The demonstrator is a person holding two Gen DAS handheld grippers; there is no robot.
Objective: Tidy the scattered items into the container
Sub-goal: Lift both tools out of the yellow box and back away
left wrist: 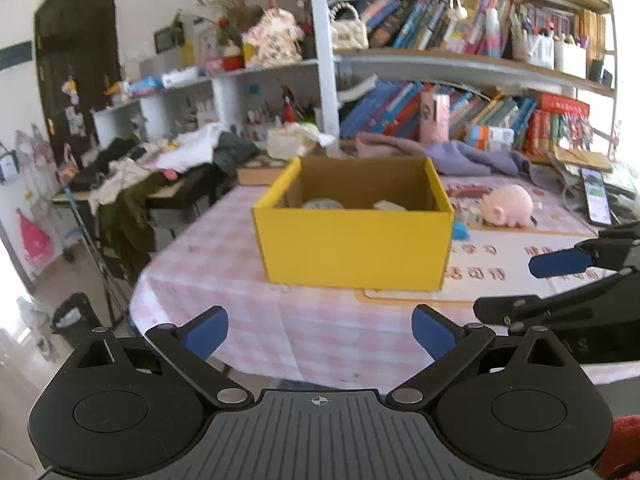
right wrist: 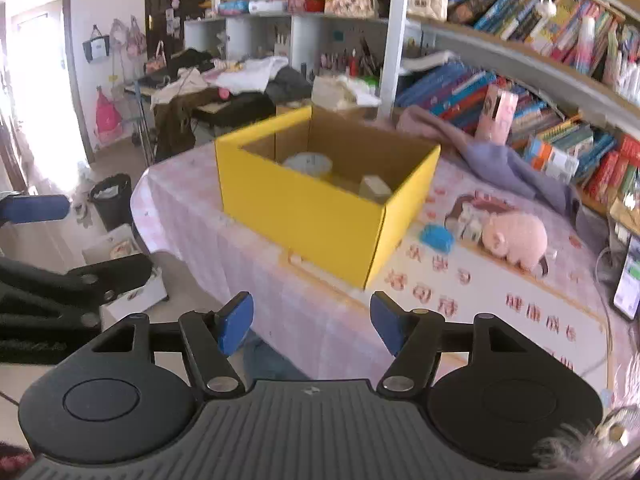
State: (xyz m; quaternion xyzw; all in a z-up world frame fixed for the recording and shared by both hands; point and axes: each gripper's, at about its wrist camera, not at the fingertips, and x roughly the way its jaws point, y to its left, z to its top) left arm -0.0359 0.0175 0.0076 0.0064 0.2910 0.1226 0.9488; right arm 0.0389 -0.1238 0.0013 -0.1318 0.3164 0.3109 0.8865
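Observation:
A yellow cardboard box [left wrist: 352,252] [right wrist: 304,208] stands open on the pink checked tablecloth. Inside it lie a round pale item [right wrist: 308,164] and a beige block [right wrist: 374,188]. To its right on the table are a pink plush pig [left wrist: 508,206] [right wrist: 516,238], a small blue item [right wrist: 436,238] and a small pale box [right wrist: 468,222]. My left gripper [left wrist: 320,320] is open and empty, in front of the box above the table's near edge. My right gripper [right wrist: 312,308] is open too, with nothing between its blue pads, near the box's front corner.
A phone [left wrist: 596,196] [right wrist: 628,284] lies at the far right. A purple cloth [left wrist: 472,156] lies behind the box, below shelves of books. A black bin [right wrist: 112,196] stands on the floor left of the table. Each gripper shows at the edge of the other's view.

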